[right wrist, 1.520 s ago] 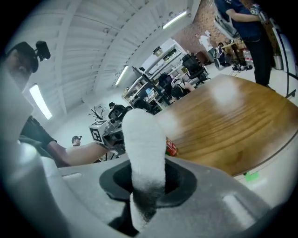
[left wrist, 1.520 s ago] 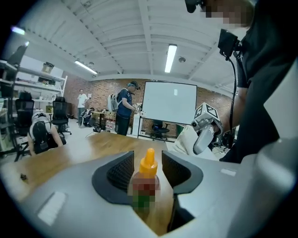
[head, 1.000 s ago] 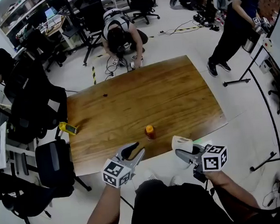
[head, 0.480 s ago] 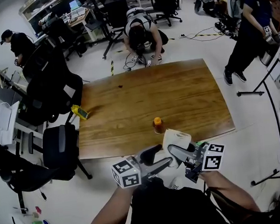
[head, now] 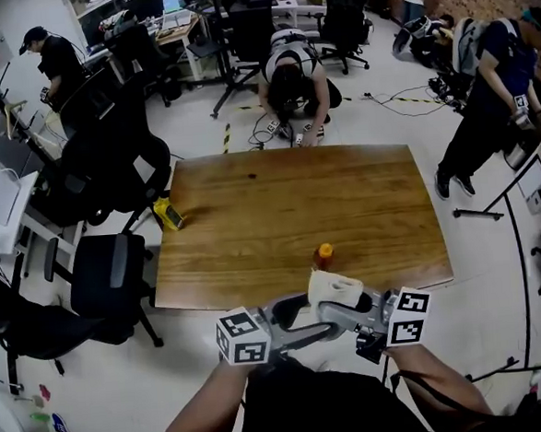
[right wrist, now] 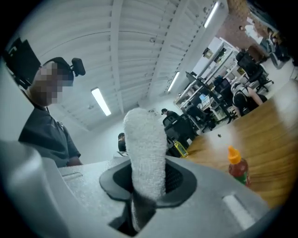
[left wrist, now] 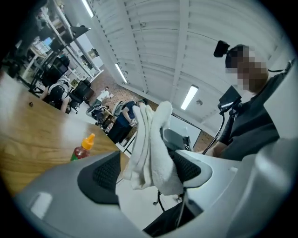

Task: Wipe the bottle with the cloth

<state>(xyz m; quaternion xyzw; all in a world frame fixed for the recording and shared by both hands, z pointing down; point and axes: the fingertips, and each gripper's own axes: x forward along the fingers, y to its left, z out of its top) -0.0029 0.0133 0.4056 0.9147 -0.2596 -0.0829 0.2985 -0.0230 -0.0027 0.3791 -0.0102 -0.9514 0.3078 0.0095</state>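
bottle [head: 323, 256]: upright on table [head: 252, 212] | cloth [head: 334, 287]: seemingly in right hand-held gripper [head: 332, 309]

The cloth [head: 335, 287] is white. The bottle [head: 322, 257] is red with an orange cap and a bit of green on its side. The tabletop [head: 252, 221] is brown wood with darker stripes. The left gripper [left wrist: 146, 172] and right gripper [right wrist: 148, 179] are grey with black pads [left wrist: 104, 174]. Their cubes [head: 242, 339] are white with black squares. The floor [head: 125, 387] is pale grey.

White cloth [right wrist: 145, 148], folded, pinched upright between your right gripper [right wrist: 148, 183] jaws; red orange-capped bottle [right wrist: 238, 171] upright beyond them, seemingly untouched.
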